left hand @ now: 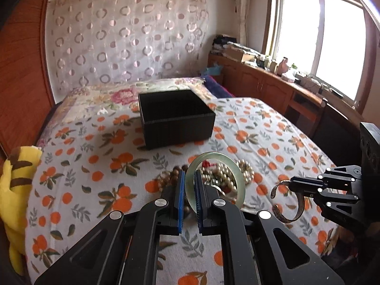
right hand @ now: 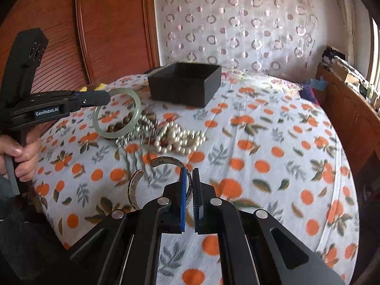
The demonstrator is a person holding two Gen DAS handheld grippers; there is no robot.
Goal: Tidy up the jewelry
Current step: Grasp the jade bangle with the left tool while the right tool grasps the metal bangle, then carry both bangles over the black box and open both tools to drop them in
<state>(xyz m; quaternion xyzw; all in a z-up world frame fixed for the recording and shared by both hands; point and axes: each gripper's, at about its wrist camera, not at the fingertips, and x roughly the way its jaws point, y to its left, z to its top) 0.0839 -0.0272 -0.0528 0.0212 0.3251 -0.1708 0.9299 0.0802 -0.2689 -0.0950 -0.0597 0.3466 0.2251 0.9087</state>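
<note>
My left gripper (left hand: 189, 174) is shut on a pale green jade bangle (left hand: 215, 156), which hangs above the bedsheet; the right wrist view shows the same bangle (right hand: 136, 116) at the left gripper (right hand: 108, 98). My right gripper (right hand: 189, 173) is shut on an open metal cuff bracelet (right hand: 134, 188), whose engraved band curls out to the left. From the left wrist view the cuff (left hand: 296, 211) hangs off the right gripper (left hand: 291, 184). A heap of pearl strands (right hand: 175, 137) and brown wooden beads (right hand: 124, 123) lies on the sheet. An open black box (left hand: 175, 118) stands behind the heap.
The bed carries an orange-print sheet (right hand: 273, 156). A yellow plush toy (left hand: 14, 185) lies at its left edge. Wooden cabinets (left hand: 273, 83) with clutter run under the window on the right. A hand (right hand: 21, 152) grips the left gripper's handle.
</note>
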